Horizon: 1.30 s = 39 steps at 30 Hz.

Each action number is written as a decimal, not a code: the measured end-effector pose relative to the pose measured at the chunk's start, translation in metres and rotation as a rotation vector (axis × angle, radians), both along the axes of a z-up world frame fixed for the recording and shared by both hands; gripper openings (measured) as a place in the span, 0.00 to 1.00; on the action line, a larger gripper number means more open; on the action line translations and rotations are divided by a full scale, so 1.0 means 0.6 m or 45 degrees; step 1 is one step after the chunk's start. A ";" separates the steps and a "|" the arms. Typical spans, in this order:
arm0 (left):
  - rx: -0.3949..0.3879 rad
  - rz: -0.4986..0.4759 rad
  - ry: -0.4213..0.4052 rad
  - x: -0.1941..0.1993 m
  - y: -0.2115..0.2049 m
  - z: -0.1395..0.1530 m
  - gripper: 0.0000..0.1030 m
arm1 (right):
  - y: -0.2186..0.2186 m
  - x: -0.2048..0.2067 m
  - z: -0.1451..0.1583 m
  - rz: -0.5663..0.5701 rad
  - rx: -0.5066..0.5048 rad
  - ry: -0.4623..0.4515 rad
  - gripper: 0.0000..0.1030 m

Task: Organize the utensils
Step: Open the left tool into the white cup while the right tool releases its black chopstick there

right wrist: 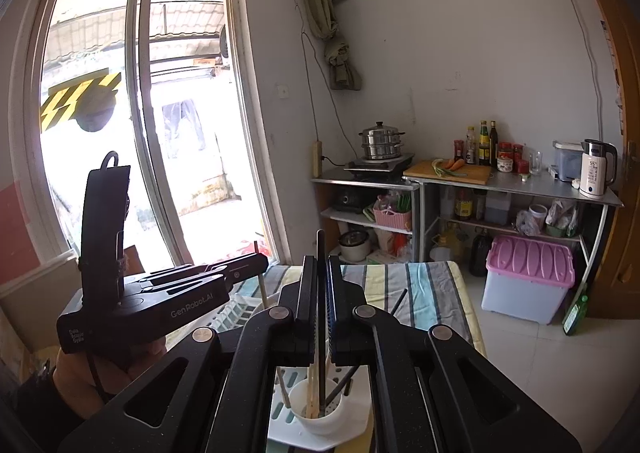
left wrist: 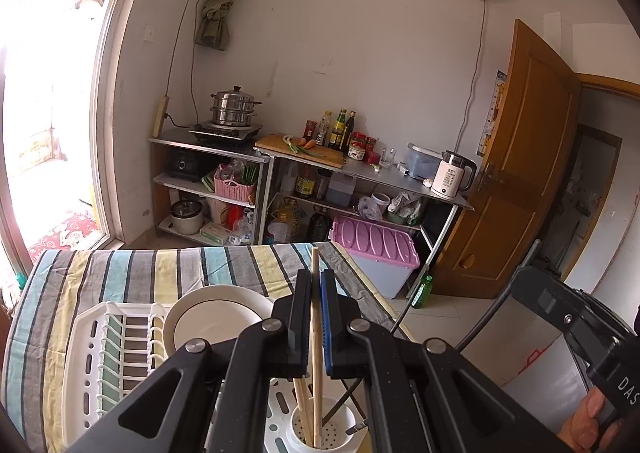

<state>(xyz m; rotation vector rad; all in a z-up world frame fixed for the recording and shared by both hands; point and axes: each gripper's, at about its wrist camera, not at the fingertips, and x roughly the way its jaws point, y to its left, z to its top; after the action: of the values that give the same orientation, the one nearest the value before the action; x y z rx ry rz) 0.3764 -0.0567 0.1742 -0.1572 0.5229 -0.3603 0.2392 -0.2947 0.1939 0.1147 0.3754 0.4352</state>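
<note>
Two grippers each pinch one stick upright: left gripper [left wrist: 316, 317] a wooden chopstick [left wrist: 315, 293], right gripper [right wrist: 321, 305] a dark chopstick [right wrist: 321, 253], both above the white holder cup [right wrist: 318, 415] at 6 o'clock; lower each vertically, centred over the cup, then release.

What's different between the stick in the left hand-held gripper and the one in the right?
The left hand-held gripper pinches a pale wooden chopstick; the right hand-held gripper pinches a dark chopstick. The pale one looks thicker, the dark one slimmer. Both stand upright, lower ends in the white utensil cup.
</note>
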 end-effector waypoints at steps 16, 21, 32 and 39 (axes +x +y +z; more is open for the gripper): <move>0.010 0.038 0.086 0.045 0.005 -0.092 0.04 | -0.008 0.051 -0.067 -0.020 0.005 0.127 0.04; 0.026 0.042 0.117 0.047 0.003 -0.115 0.04 | -0.012 0.053 -0.078 -0.029 0.002 0.151 0.04; 0.061 0.046 0.158 0.053 -0.008 -0.139 0.05 | -0.024 0.062 -0.090 -0.070 -0.012 0.191 0.04; 0.069 0.066 0.170 0.053 -0.005 -0.137 0.05 | -0.034 0.068 -0.092 -0.089 -0.005 0.227 0.05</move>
<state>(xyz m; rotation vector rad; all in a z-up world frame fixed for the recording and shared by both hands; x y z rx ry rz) 0.4081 -0.0597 0.0919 -0.1429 0.6588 -0.2862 0.2803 -0.3148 0.1384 0.1630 0.5458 0.3562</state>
